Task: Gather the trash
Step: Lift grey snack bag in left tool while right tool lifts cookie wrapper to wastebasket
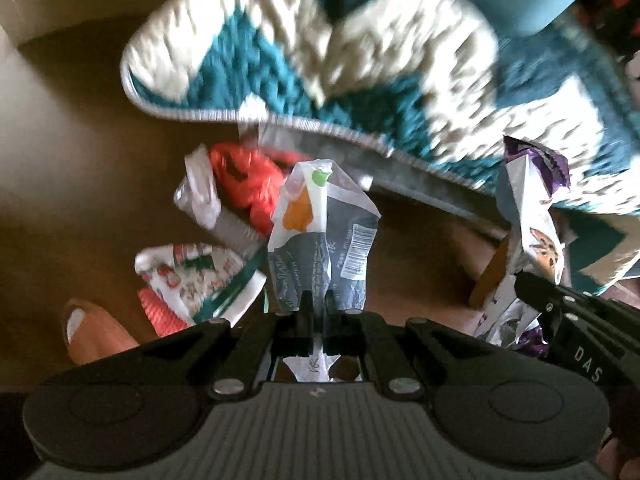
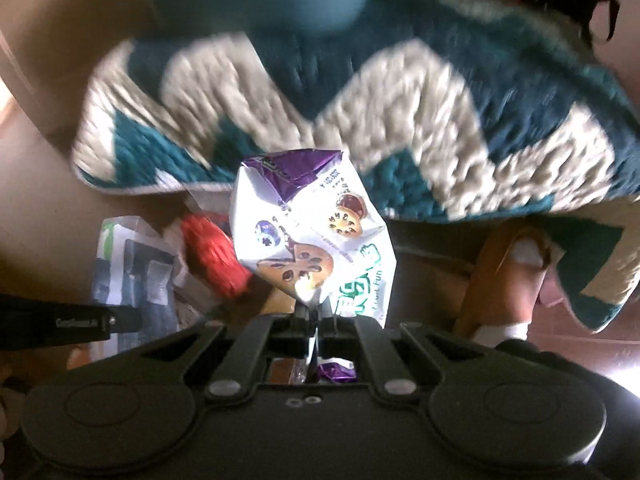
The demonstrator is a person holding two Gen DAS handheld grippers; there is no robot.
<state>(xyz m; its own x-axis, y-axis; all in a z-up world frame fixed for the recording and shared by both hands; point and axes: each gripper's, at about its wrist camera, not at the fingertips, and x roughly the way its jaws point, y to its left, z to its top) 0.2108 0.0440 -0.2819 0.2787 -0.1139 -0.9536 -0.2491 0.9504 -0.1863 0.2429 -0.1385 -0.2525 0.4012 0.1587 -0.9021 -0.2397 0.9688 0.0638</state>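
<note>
The left gripper (image 1: 319, 307) holds a wrapper (image 1: 322, 236) upright between its closed fingers. To its right, the right gripper (image 2: 315, 316) pinches a cookie wrapper (image 2: 316, 236). On the floor (image 1: 72, 152) behind and left of them lies a pile of trash (image 1: 224, 220), just before the rug's (image 1: 360, 76) near edge.

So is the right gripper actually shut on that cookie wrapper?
Shut on it. In the right wrist view the right gripper has its jaws together on the lower edge of the cookie wrapper, which stands crumpled above them.
</note>
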